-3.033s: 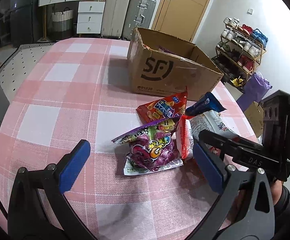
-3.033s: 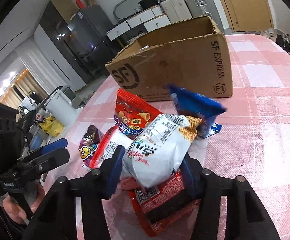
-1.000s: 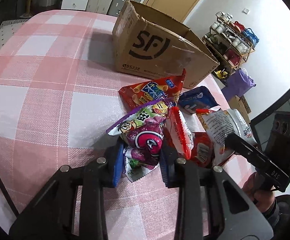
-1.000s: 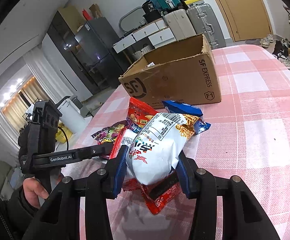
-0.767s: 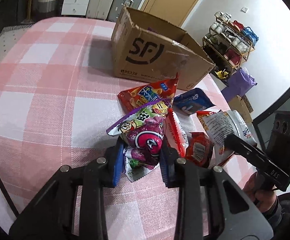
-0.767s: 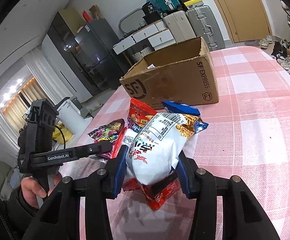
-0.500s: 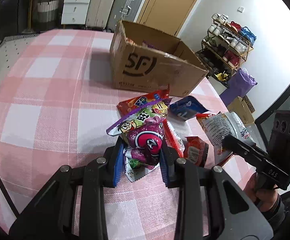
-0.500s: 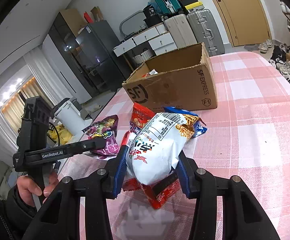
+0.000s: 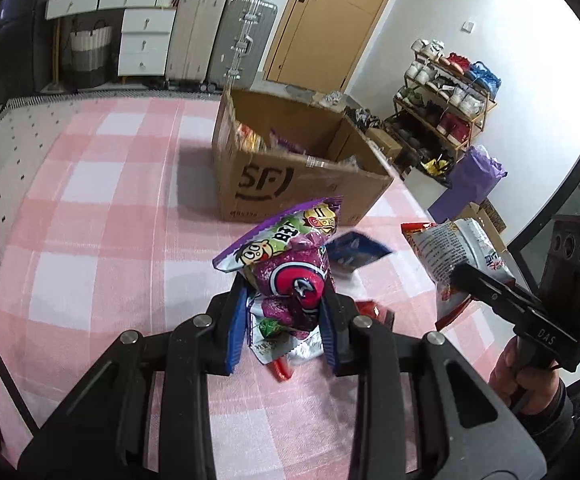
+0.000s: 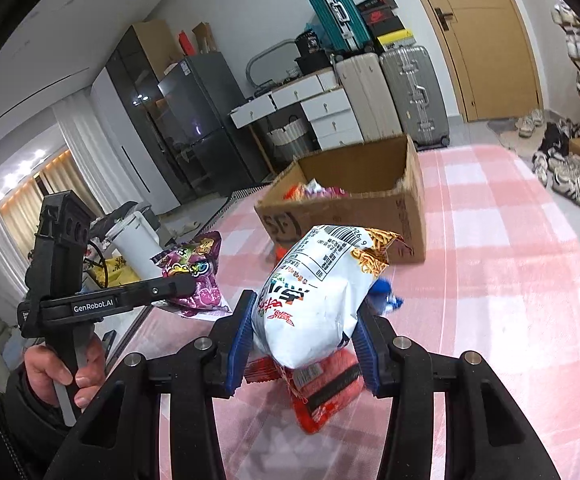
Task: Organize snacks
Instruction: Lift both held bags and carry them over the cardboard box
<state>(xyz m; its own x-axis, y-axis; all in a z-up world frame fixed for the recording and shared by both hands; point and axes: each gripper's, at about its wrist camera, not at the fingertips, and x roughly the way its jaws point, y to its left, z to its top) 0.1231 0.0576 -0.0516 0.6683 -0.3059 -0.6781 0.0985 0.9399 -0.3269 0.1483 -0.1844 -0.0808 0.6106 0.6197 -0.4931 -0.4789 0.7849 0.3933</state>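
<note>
My left gripper (image 9: 283, 316) is shut on a purple snack bag (image 9: 290, 264) and holds it up above the pink checked table (image 9: 101, 240). My right gripper (image 10: 304, 332) is shut on a white noodle snack bag (image 10: 314, 296), also lifted; this bag shows at the right in the left wrist view (image 9: 450, 248). The open SF cardboard box (image 9: 290, 168) stands ahead with several snacks inside. A blue bag (image 9: 354, 252) and a red bag (image 10: 326, 392) lie on the table below the grippers.
Suitcases (image 9: 225, 36) and white drawers (image 9: 141, 36) stand behind the table. A shoe rack (image 9: 446, 92) and a purple bag (image 9: 470, 176) stand to the right. A white appliance (image 10: 133, 240) stands off the table's left edge.
Both grippers have risen with their bags and tipped up toward the box. The box's inside now shows in both views.
</note>
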